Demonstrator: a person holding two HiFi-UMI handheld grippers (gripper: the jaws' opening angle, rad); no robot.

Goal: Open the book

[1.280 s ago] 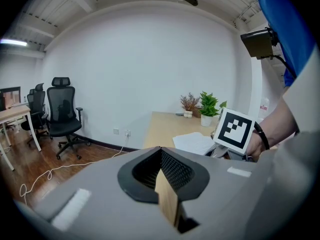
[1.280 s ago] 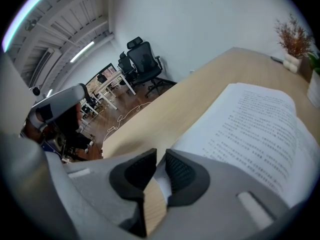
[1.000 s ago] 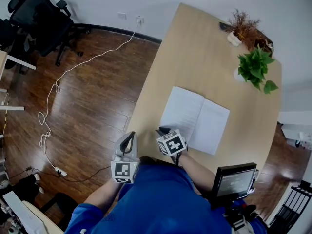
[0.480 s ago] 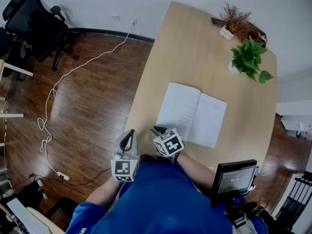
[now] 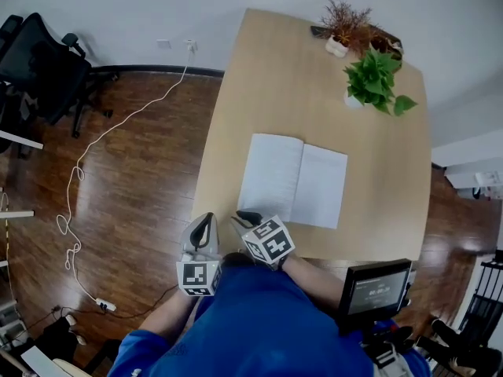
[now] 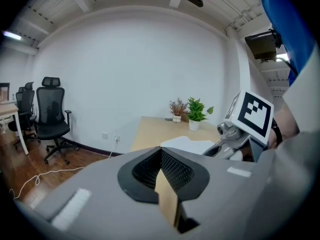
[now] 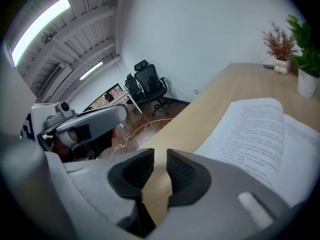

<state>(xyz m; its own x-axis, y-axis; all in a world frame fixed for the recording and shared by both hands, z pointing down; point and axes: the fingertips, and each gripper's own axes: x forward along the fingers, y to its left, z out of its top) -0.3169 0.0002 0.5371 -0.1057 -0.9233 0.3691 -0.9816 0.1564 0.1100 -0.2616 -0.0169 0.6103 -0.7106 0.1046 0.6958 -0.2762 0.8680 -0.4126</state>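
Grey right claw [image 7: 160, 160] — narrowly apart, empty

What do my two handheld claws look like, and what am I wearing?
The left claw and right claw both have smooth light grey plastic bodies ending in black pads with a fine mesh texture. Each carries a white cube printed with black square markers. No cables show. The person wears a blue top.

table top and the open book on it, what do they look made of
Light tan table top: probably wood or wood-look laminate, going by the even tan colour; smooth, matte finish with little glare. Open white book: paper, matte white pages with fine printed lines, one page curving softly.
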